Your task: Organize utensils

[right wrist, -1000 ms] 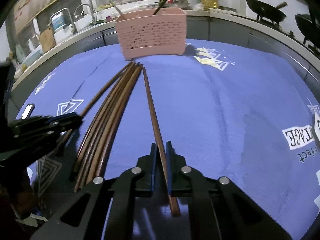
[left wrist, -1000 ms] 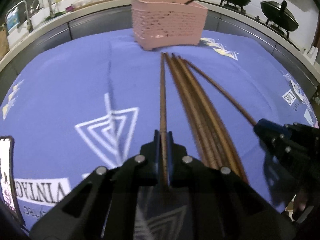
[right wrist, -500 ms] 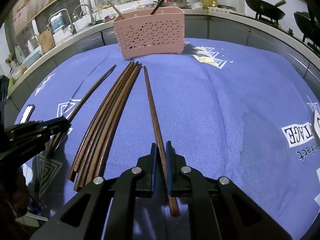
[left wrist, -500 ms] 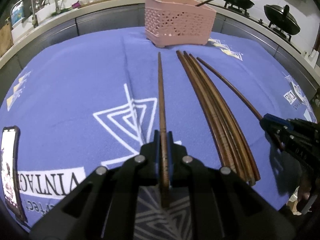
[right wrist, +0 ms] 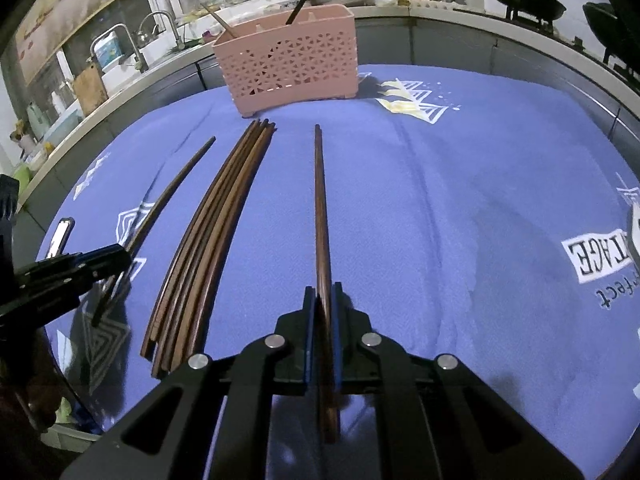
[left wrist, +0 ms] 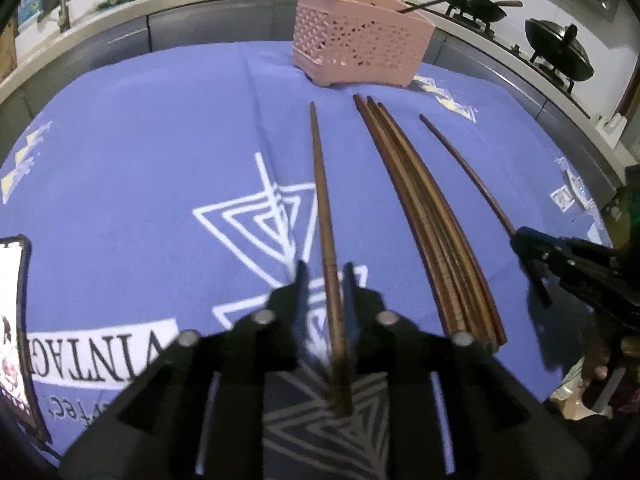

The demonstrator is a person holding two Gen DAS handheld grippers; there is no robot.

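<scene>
1. A tabletop covered by a purple-blue cloth with white triangle prints [left wrist: 140, 140] spreads out ahead of both grippers.
2. A pink plastic lattice basket [left wrist: 356, 36] stands upright at the far end of the cloth, ahead of both grippers. A few dark utensil handles stick out of its top.
3. The left gripper [left wrist: 325, 280] has its fingers spread a little, with a clear gap on each side of the stick between them, so it grips nothing.
4. The right gripper [right wrist: 322, 300] is clamped tight, its blue pads pressed on both sides of a stick.
5. A bundle of dark brown wooden chopsticks [left wrist: 432, 216] lies on the cloth between the two grippers, side by side and touching, tips toward the basket.
6. The left single chopstick [left wrist: 320, 184] runs through the left gripper's gap, pointing forward to the basket. Its near end is blurred.
7. The right single chopstick [right wrist: 320, 200] sticks straight out of the right gripper toward the basket, apart from the bundle.
8. A smartphone with a lit screen [left wrist: 12, 312] lies on the cloth, far left of the left gripper.
</scene>
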